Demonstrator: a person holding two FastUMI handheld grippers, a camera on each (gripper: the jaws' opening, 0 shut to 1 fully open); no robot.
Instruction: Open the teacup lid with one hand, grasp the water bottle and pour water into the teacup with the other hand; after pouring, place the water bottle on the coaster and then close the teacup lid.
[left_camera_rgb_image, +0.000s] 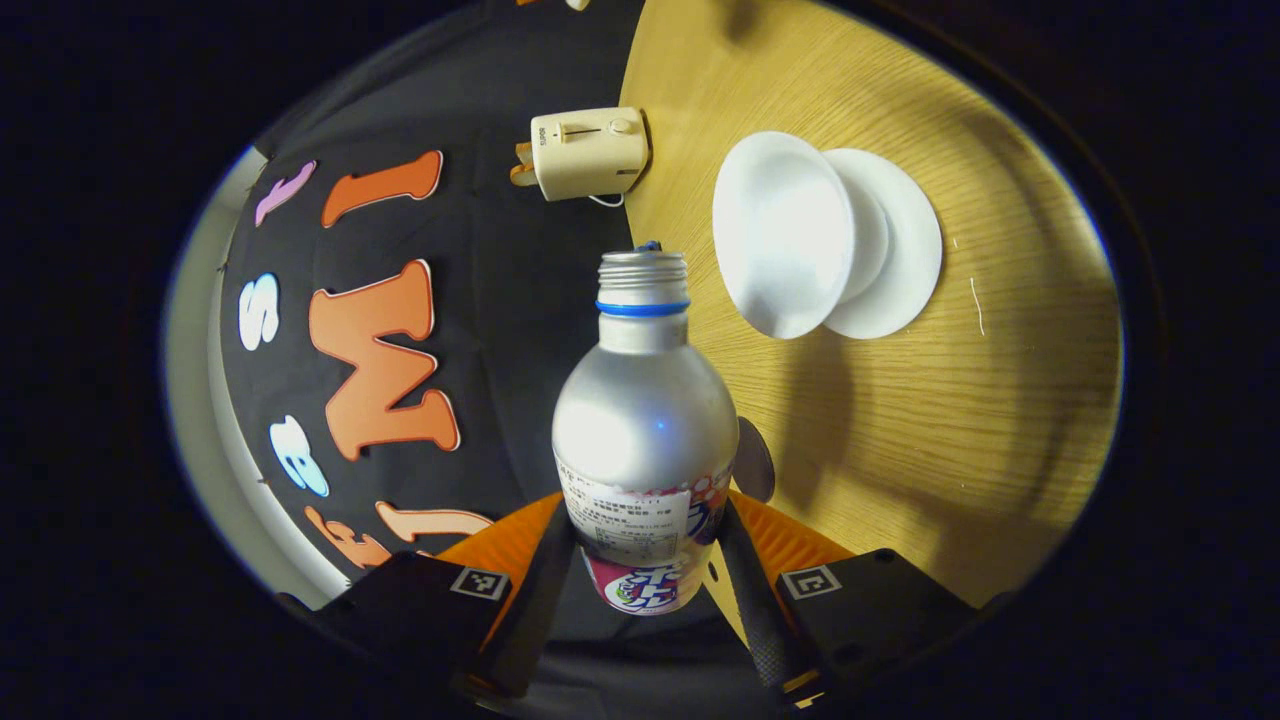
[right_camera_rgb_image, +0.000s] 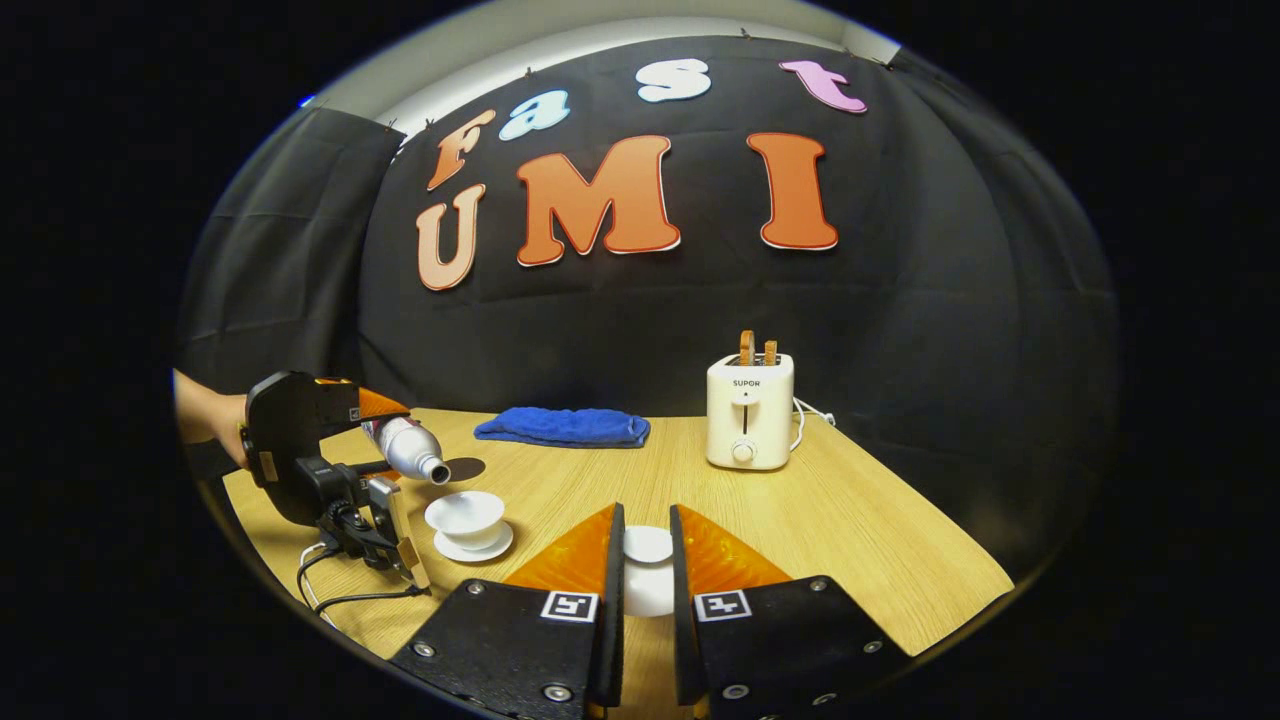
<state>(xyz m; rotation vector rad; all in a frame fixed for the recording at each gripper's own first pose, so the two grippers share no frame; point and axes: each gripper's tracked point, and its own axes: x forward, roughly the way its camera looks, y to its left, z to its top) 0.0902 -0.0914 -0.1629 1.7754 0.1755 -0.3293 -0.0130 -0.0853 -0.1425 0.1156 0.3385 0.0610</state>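
Observation:
A silver water bottle (left_camera_rgb_image: 645, 420) with a blue neck ring and an uncapped mouth sits between the fingers of my left gripper (left_camera_rgb_image: 645, 530), which is shut on its labelled lower body. In the right gripper view the bottle (right_camera_rgb_image: 405, 447) is tilted, its mouth just above and left of the white teacup (right_camera_rgb_image: 465, 513) on its saucer (right_camera_rgb_image: 478, 547). The open cup (left_camera_rgb_image: 780, 235) and saucer (left_camera_rgb_image: 905, 250) lie beyond the bottle's neck. My right gripper (right_camera_rgb_image: 647, 525) is shut on the white teacup lid (right_camera_rgb_image: 648, 548), held above the table. A dark round coaster (right_camera_rgb_image: 465, 468) lies behind the cup.
A cream toaster (right_camera_rgb_image: 750, 425) stands at the back right of the wooden table (right_camera_rgb_image: 850, 540), with its cord trailing right. A folded blue cloth (right_camera_rgb_image: 565, 427) lies at the back centre. A person's hand (right_camera_rgb_image: 205, 415) holds the left gripper (right_camera_rgb_image: 385, 435), and a cable hangs from it.

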